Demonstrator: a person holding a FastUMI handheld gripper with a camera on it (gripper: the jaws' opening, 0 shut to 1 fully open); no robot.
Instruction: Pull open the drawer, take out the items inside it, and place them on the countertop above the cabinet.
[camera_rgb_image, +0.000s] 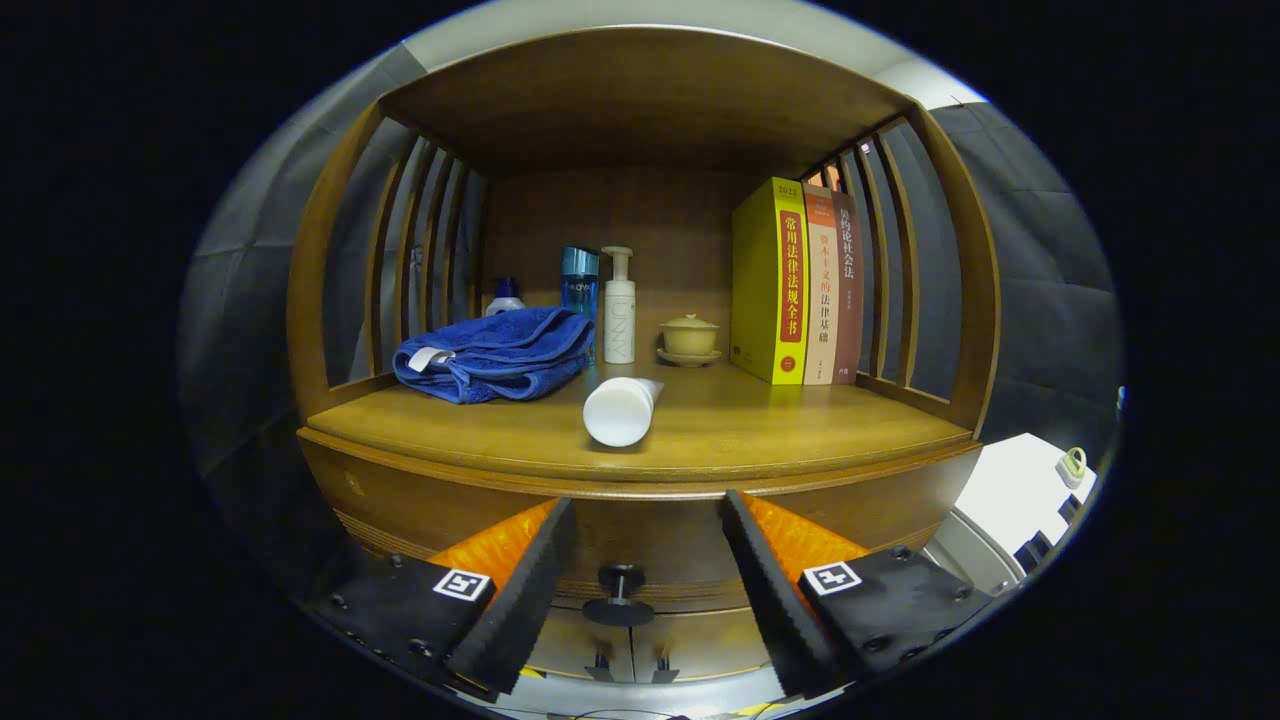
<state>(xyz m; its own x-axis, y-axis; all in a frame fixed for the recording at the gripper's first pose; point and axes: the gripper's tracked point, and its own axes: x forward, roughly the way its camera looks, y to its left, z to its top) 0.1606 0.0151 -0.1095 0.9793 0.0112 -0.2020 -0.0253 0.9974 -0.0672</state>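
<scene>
Spreading wide, the gripper (648, 590) frames the shut drawer's (640, 545) small round knob (620, 592), a stiff, narrow-stemmed, probably slippery hold.

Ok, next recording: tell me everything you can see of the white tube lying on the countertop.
The white tube lies on its side on the wooden countertop, its broad round cap end facing the hand-held gripper and its body tapering away toward the back. It looks like smooth matte plastic, closed, with no marking legible. It sits near the front edge, right of the blue towel and apart from it. The gripper's fingers are open, below it, either side of the drawer knob.
</scene>
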